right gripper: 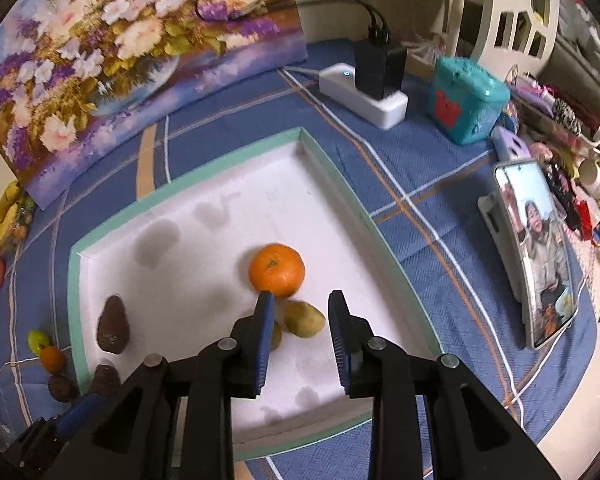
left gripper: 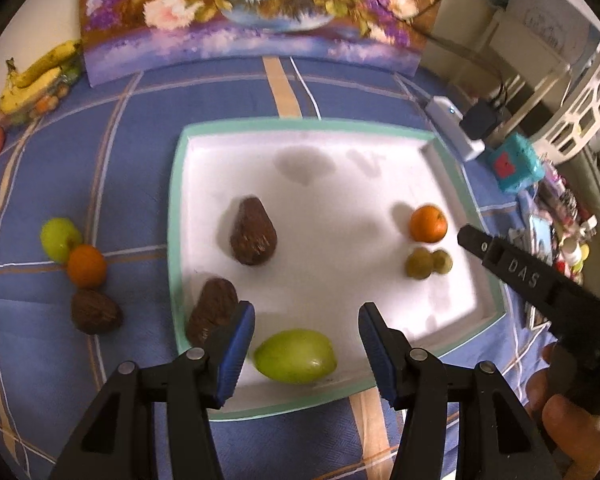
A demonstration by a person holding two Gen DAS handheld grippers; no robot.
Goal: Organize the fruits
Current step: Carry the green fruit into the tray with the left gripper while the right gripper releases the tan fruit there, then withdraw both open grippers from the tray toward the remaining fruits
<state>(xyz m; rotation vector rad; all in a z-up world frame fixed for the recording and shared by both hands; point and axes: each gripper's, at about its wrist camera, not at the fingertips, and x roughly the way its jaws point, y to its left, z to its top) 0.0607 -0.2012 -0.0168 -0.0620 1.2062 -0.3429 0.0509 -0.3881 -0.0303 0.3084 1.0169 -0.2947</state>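
Fruit sits in the white tray (left gripper: 380,184) with the teal rim, on the blue plaid tablecloth (left gripper: 120,160). In the tray: a green mango (left gripper: 296,356) at the near edge, two brown avocados (left gripper: 254,232) (left gripper: 210,314), an orange (left gripper: 428,223) and two small olive-green fruits (left gripper: 420,264) touching each other.

My left gripper (left gripper: 306,346) points steeply down over the near edge; its blue pads stand apart on either side of the mango, not touching it. My right gripper (right gripper: 301,322) also tilts steeply down; its jaws are narrowly apart, nothing clamped, with one olive-green fruit (right gripper: 305,319) seen between the fingertips below and the orange (right gripper: 276,269) just beyond.

Left view only: my right hand (left gripper: 568,420) on its gripper body at the tray's right edge, and the near corner with the mango. It shows best the loose group on the cloth left of the tray: green apple (left gripper: 59,238), second orange (left gripper: 86,266), third avocado (left gripper: 95,312), touching in a row.

Right view only: a phone (right gripper: 540,256) propped on a stand, screen lit.

Both views: floral painting (left gripper: 252,12), bananas (left gripper: 36,76), white power strip (right gripper: 362,96), teal box (right gripper: 466,100).
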